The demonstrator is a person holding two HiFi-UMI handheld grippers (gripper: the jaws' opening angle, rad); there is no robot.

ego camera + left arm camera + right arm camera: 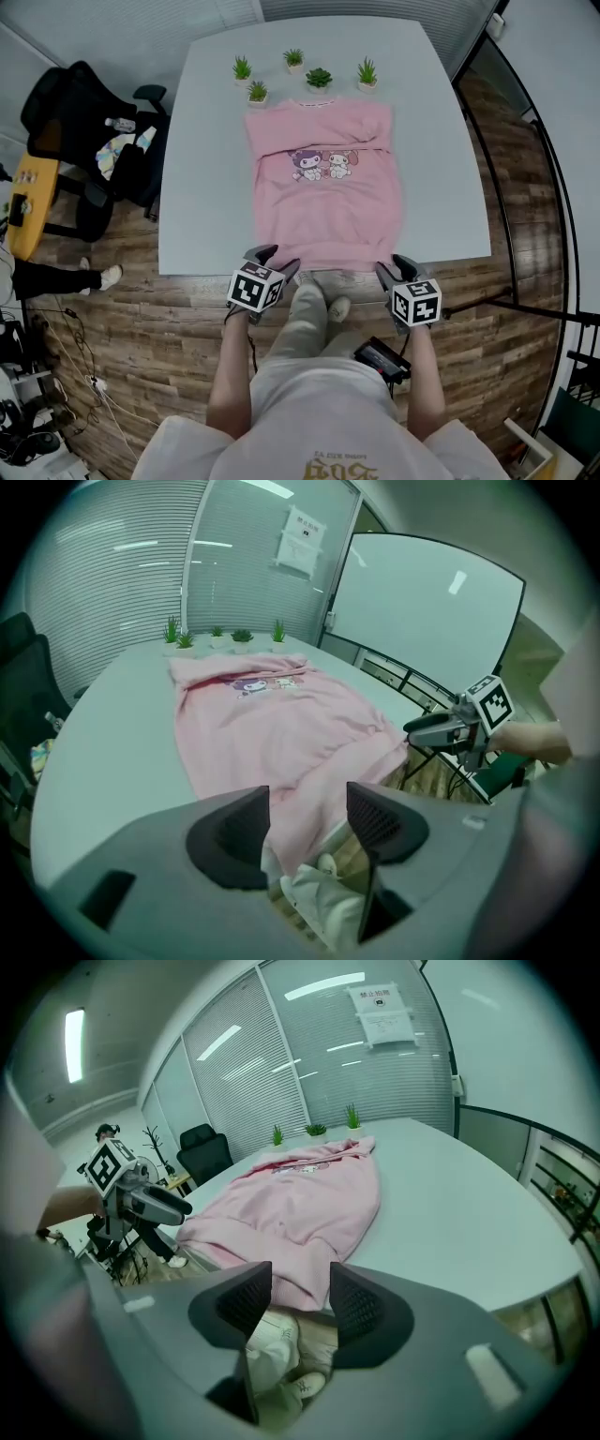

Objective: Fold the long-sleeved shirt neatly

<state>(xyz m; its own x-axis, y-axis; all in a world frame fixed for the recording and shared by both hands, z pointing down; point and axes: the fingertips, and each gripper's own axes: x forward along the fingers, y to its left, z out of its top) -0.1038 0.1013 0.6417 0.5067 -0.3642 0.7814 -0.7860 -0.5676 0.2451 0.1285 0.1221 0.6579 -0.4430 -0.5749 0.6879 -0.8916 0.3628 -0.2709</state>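
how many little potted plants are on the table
5 potted plants, all at the far edge of the table beyond the pink shirt: one far left, one just nearer the shirt, one back centre, a darker one, one at right. None looks hidden.

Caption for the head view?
Left gripper and right gripper, jaws open, at the hem of the pink shirt on a table.

No text can be read: the notice (380,1012) on the glass wall (309,1063) beyond the table (202,187) carries print too small to make out, the gold print (330,465) on the person's top (281,412) this side of the table is cut off, and the shirt (323,211) on the table shows only cartoon figures (323,164).
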